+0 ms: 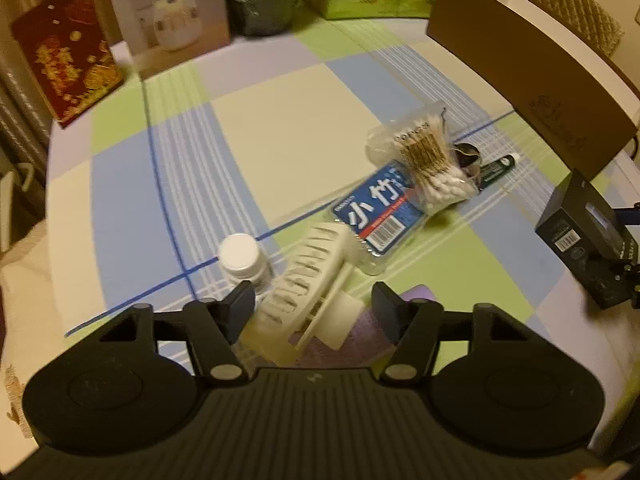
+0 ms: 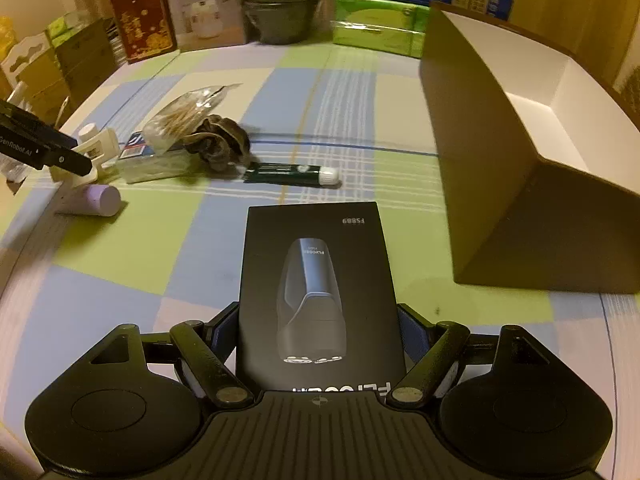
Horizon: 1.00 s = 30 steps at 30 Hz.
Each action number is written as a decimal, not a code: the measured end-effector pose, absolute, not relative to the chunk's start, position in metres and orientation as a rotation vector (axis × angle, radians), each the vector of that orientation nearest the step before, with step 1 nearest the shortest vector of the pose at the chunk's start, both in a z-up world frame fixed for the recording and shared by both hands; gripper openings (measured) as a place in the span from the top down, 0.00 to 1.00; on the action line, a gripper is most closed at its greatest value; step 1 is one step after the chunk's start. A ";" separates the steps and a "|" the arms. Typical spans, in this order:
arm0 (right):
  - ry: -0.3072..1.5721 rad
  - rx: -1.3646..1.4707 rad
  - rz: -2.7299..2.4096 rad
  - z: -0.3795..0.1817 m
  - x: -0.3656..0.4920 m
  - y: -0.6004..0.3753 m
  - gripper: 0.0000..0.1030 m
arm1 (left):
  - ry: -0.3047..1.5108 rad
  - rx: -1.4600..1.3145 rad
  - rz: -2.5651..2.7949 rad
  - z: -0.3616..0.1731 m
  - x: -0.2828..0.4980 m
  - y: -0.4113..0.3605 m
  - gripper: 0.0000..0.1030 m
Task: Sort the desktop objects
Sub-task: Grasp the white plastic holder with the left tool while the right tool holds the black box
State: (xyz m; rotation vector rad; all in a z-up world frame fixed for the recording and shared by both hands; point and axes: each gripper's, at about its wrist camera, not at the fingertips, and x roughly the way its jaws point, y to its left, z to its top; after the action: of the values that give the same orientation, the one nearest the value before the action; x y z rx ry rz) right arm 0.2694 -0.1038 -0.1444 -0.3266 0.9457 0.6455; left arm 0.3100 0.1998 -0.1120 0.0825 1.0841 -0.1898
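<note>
left gripper (image 1: 314, 306): fingers spread, cream hair claw clip (image 1: 300, 292) lying between, contact unclear | right gripper (image 2: 319, 332): black shaver box (image 2: 318, 292) clamped | brown open box (image 2: 520, 152) seen nearby

At twelve o'clock across the checked desk (image 2: 320, 92) we see a dark pot (image 2: 278, 12); at eleven, a red box (image 2: 142, 20) beside a white carton (image 2: 200, 8).
</note>
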 end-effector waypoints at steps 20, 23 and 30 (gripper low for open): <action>0.979 -0.300 0.616 -0.147 0.273 -0.105 0.25 | 1.106 0.003 -0.194 -0.120 0.334 0.193 0.67; 0.980 -0.298 0.619 -0.147 0.273 -0.105 0.25 | 1.105 0.007 -0.191 -0.120 0.332 0.191 0.69; 0.975 -0.297 0.628 -0.147 0.271 -0.106 0.25 | 1.077 -0.024 -0.181 -0.114 0.319 0.192 0.74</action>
State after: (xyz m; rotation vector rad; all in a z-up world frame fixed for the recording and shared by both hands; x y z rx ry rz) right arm 0.2709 -0.1058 -0.1469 -0.2970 0.9755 0.6284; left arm 0.3190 0.1922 -0.1135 -0.0236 1.0770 -0.1814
